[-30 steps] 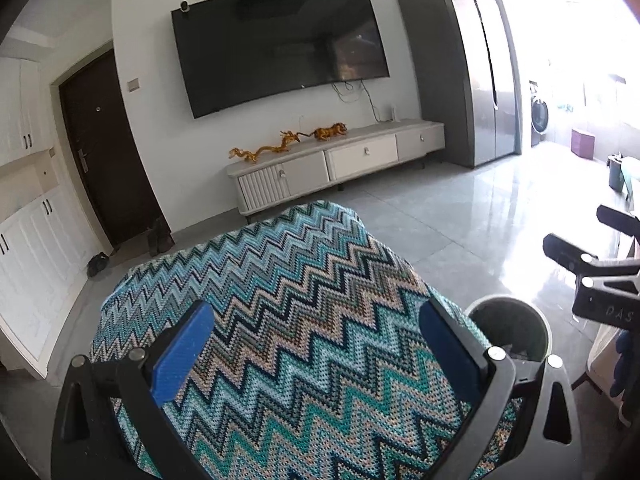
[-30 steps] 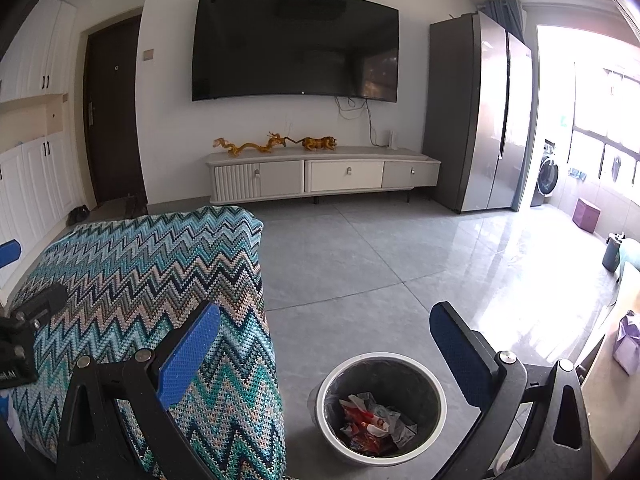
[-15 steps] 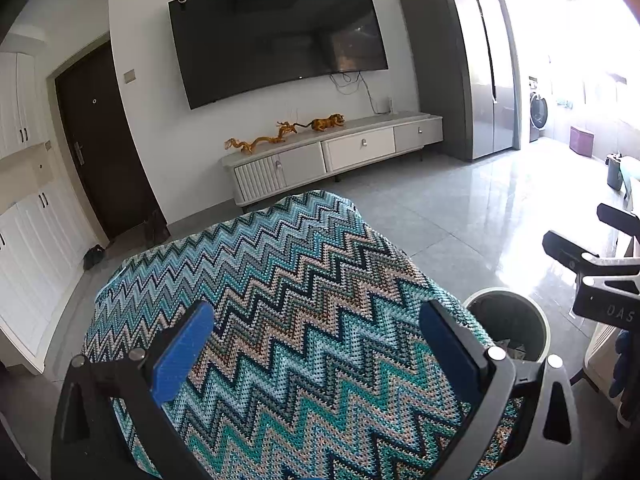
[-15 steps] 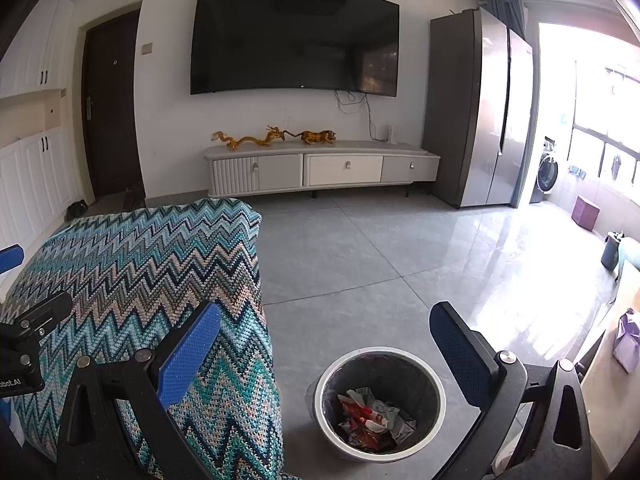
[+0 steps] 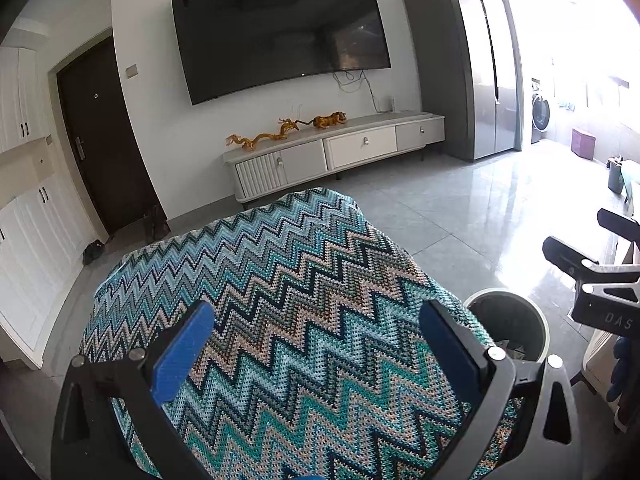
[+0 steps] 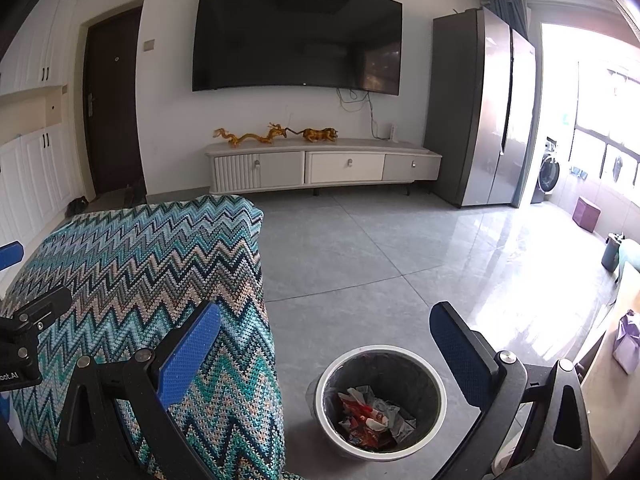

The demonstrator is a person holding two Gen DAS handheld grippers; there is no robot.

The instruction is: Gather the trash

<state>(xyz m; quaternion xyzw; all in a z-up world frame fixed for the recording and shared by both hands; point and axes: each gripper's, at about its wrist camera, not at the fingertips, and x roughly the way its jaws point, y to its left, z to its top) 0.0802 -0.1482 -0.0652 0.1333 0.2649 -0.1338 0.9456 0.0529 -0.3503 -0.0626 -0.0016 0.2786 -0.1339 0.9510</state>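
Both grippers empty, jaws wide, trash [image 6: 370, 416] inside bin [image 6: 438, 408]

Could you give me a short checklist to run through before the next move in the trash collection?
1. Left gripper open and empty: ok.
2. Right gripper open and empty: ok.
3. Trash bin upright on the floor beside the blanket: ok.
4. Room left in the bin above the wrappers: ok.
5. Blanket top free of trash: ok in both views.
6. Trash remaining elsewhere in the room: cannot tell.
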